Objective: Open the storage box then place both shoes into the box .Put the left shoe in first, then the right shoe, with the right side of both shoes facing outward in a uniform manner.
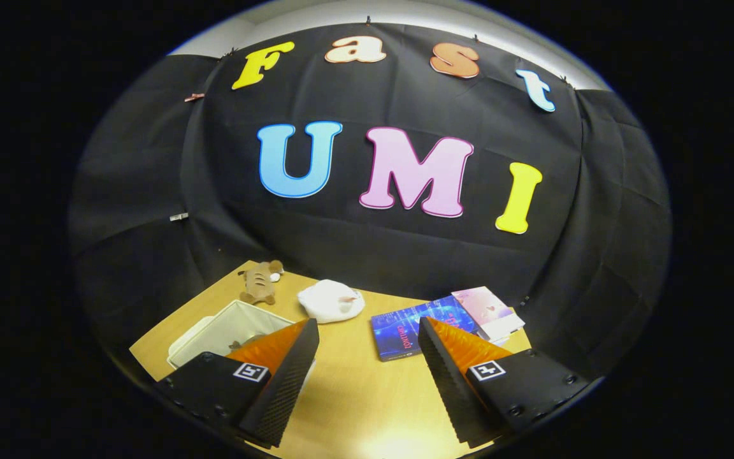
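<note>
My gripper (367, 331) stands open above the wooden table (354, 389), with only bare tabletop between its fingers. A white storage box (230, 331) sits on the table by the left finger, which covers part of it; its top looks open and the inside shows pale. A white, soft-looking object (332, 301), possibly a shoe, lies on the table just beyond the fingertips, a little left of the middle.
A brown plush toy (260, 280) lies at the far left of the table near the black cloth wall. A blue book (415, 331) and a pink booklet (488, 309) lie beyond the right finger. The table's edge runs close behind the box.
</note>
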The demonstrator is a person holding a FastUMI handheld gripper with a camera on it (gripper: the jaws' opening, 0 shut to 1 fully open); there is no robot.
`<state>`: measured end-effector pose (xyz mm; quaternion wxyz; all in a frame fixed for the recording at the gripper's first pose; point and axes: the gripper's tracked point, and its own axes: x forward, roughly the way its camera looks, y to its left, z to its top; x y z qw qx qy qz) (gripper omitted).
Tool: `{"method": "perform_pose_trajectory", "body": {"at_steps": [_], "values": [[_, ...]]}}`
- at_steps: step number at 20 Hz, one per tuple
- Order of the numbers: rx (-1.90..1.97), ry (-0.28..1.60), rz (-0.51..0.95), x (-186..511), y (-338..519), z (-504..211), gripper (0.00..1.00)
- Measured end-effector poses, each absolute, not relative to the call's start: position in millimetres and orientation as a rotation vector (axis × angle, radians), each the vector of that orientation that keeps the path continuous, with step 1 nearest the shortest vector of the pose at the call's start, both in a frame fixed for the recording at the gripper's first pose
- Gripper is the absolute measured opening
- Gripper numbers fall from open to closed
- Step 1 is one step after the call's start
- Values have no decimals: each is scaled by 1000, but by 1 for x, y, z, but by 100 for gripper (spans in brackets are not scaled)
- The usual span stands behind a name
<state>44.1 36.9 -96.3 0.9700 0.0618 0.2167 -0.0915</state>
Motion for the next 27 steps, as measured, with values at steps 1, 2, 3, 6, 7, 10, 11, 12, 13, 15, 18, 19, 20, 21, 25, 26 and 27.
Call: {"method": "perform_pose_trajectory", "body": {"at_steps": [1,2,3,6,7,10,11,12,13,15,18,19,20,21,25,26,27], "values": [[127,424,-186,37,27,-90,98],[126,418,-189,30,13,-87,98],[120,416,-191,22,1,-86,98],[124,401,-187,5,-26,-80,98],[119,389,-191,-2,-35,-78,98],[110,341,-206,-20,-62,-69,98],[112,323,-215,-26,-70,-65,98],[111,309,-224,-31,-77,-63,98],[106,293,-234,-36,-85,-59,98],[85,261,-256,-46,-98,-54,98],[76,243,-279,-61,-108,-53,98],[89,241,-281,-65,-108,-54,98],[100,240,-287,-69,-111,-56,98],[107,241,-294,-71,-114,-59,98],[115,266,-309,-78,-121,-72,98],[118,267,-312,-79,-123,-72,98],[122,268,-314,-78,-123,-72,98]]}}
